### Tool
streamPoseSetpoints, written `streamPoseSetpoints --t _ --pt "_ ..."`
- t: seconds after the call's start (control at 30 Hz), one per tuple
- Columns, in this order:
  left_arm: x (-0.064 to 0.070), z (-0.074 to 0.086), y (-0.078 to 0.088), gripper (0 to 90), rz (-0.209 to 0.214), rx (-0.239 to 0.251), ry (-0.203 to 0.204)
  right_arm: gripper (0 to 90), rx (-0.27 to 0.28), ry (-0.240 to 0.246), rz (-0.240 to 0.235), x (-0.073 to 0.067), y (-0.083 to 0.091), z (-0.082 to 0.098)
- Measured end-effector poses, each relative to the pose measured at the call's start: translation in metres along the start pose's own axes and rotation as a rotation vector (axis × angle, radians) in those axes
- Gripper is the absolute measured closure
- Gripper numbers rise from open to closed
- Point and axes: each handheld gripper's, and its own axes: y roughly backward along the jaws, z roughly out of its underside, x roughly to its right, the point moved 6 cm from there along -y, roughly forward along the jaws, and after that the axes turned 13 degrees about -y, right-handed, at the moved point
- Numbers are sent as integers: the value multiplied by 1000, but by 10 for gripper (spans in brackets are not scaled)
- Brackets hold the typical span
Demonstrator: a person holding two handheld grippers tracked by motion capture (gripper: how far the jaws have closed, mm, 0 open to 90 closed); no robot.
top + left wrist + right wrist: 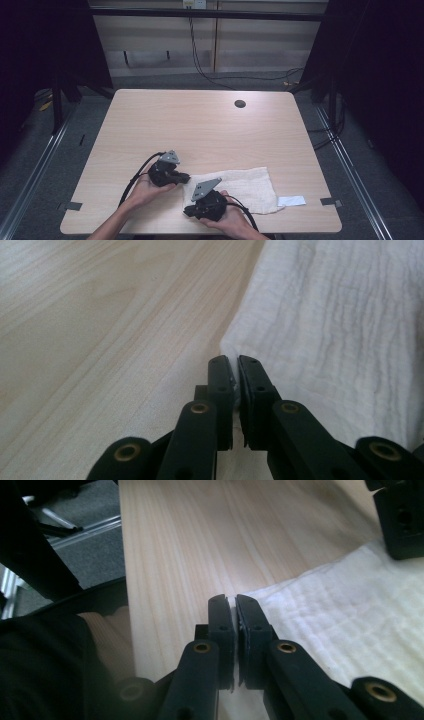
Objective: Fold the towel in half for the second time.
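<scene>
Light wood-grain table with rounded corners (200, 120) sat on grey carpeted floor (45, 145); a round dark cable hole (240, 104) was near its far edge. Small grey tape tabs (331, 202) marked the near corners. Pale beige panelled back wall (210, 45) behind, with a black cable (200, 65) hanging down it and trailing across the floor. A dark horizontal bar (210, 13) ran along the top. Black curtains (380, 75) closed off both sides. Metal floor rails (35, 175) ran alongside the table. Lighting was even, dim at the edges.

Table (210, 125) evenly lit, surroundings dark; close-ups soft, slightly blurred.
</scene>
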Motion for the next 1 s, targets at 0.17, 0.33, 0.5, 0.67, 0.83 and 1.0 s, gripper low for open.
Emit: streamPoseSetpoints --t 0.17,0.33,0.5,0.67,0.83,1.0 --pt "-4 -2 8 854 8 44 36 865 36 -26 -30 -2 5 -8" --pt "-3 -6 16 854 2 86 46 865 59 -39 -42 -2 11 -14" --pt "-10 -8 25 858 -2 111 85 864 104 -38 -57 -3 21 -23" --pt "-14 -8 35 858 -4 132 91 864 121 -42 -78 -4 25 -29" --pt "-19 -8 49 853 -15 155 93 864 128 -40 -87 -9 24 -38" --pt "-21 -8 61 854 -34 172 92 864 133 -13 -95 -16 23 -51"
